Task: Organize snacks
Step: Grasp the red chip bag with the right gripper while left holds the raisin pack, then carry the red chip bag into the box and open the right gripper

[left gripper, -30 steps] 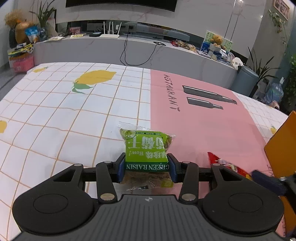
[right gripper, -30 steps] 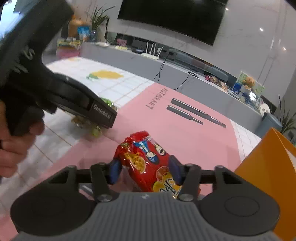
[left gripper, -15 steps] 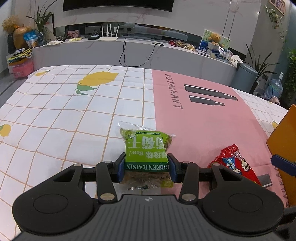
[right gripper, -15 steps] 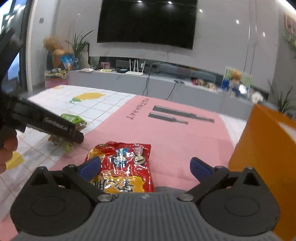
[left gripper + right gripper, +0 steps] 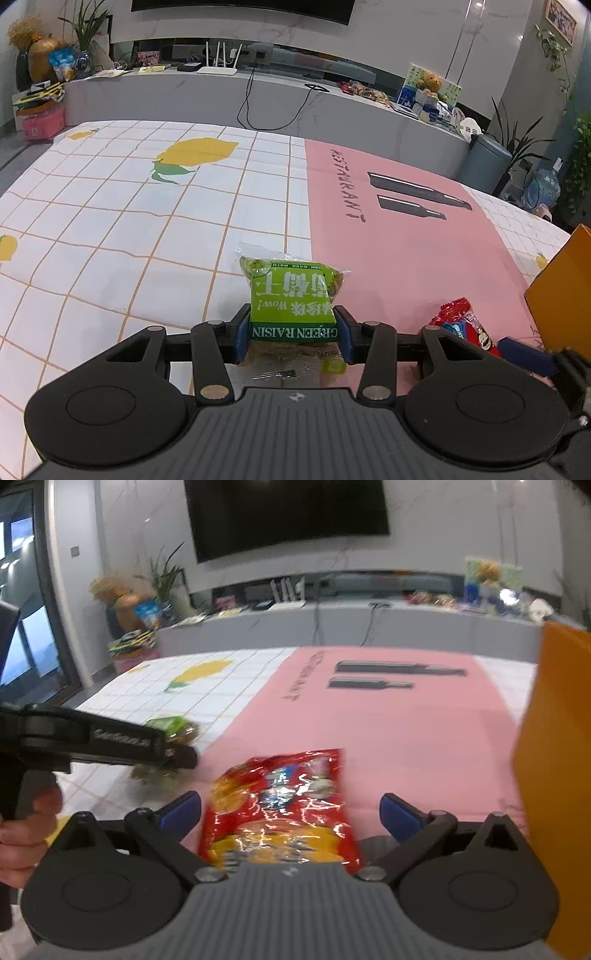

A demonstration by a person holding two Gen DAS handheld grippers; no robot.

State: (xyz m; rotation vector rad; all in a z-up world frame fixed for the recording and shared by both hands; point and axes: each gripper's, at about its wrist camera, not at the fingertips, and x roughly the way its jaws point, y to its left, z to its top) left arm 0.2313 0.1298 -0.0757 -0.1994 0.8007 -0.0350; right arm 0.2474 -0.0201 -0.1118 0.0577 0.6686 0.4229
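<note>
My left gripper is shut on a green raisin packet and holds it just above the checked tablecloth. In the right wrist view the same gripper shows at the left with the packet. My right gripper is open, its blue pads wide apart on either side of a red snack bag that lies on the pink mat. The red bag also shows at the right of the left wrist view.
An orange box stands close at the right, also in the left wrist view. The pink mat lies over the lemon-print cloth. A grey counter with clutter runs behind the table.
My right gripper opened and let go of the red bag, which now lies on the pink mat. My left gripper kept its hold on the raisin packet and moved slightly.
</note>
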